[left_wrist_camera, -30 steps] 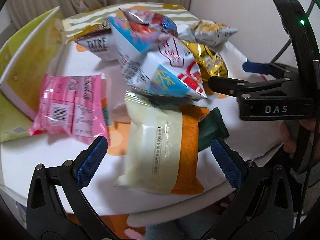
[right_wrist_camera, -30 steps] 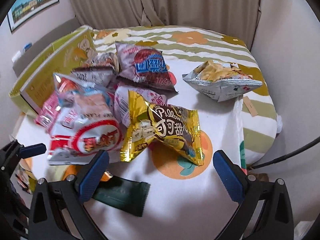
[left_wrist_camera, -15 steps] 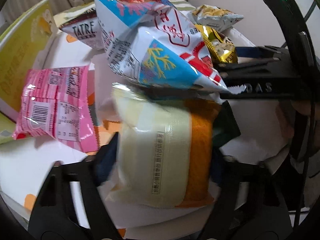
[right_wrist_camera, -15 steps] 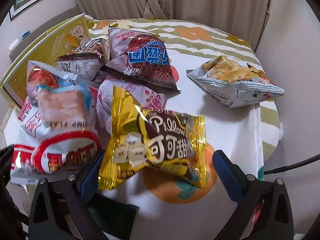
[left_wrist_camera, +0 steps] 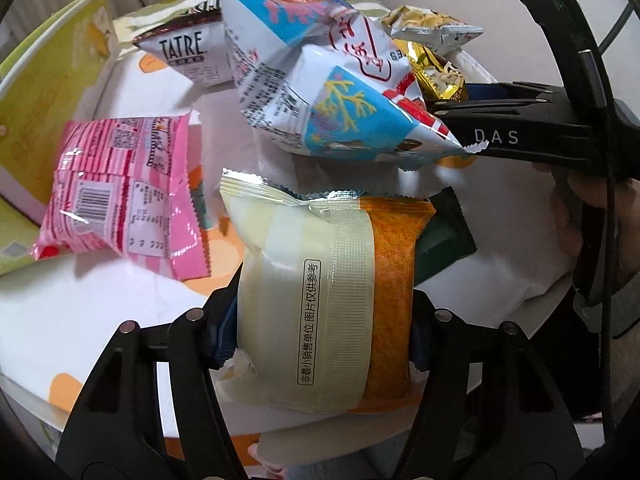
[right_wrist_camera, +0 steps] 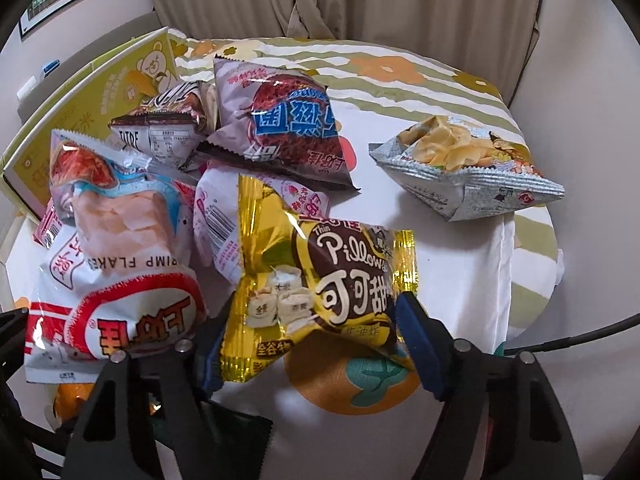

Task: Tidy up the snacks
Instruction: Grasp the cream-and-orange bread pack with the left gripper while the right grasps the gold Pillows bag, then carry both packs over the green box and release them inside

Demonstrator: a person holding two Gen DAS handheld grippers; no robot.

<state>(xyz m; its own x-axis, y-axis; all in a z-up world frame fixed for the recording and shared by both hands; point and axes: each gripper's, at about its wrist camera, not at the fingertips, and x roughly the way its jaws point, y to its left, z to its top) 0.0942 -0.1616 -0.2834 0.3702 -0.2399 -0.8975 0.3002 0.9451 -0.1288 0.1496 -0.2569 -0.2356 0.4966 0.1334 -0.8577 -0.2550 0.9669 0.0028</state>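
We read "Thin Pillows" on the gold packet (right_wrist_camera: 320,292), which our right gripper (right_wrist_camera: 312,336) pinches from both sides just above the tabltop's cloth, so let us name that surface plainly: the tabletop (right_wrist_camera: 452,256). Our left gripper (left_wrist_camera: 320,336) clamps the cream-and-orange packet (left_wrist_camera: 320,300), printed with one vertical line of Chinese text, its lower end hidden behind the fingers. "TATRE" shows on a white bag (left_wrist_camera: 188,56); "SHRIMP FLAKES", partly cut off, on the white-and-red bag (right_wrist_camera: 112,280). The pink packet (left_wrist_camera: 124,196) carries a barcode, its small print unreadable. A dark green wrapper (left_wrist_camera: 444,240) is mostly covered. An open chip bag (right_wrist_camera: 464,168) lies well apart.
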